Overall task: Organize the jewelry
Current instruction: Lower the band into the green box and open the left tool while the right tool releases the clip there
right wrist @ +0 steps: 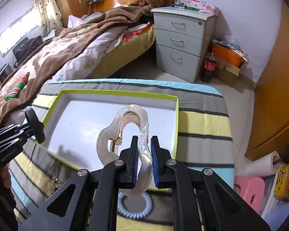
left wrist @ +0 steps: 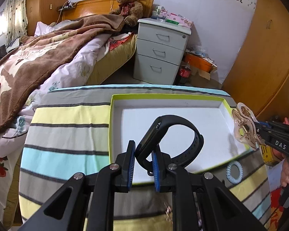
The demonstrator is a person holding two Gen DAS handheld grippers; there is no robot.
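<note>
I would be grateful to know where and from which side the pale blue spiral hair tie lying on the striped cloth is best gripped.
Grip the spiral hair tie across one side of its ring, one finger inside the hole and one outside. It lies flat on the striped cloth just outside the box, so coming straight down from above, at the arc farthest from the box wall, probably suits best.

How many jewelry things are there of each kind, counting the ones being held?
Black rubber watch band, held by the left gripper: 1
Clear plastic claw hair clip, held by the right gripper: 1
Pale blue spiral hair tie: 1
Total: 3
</note>
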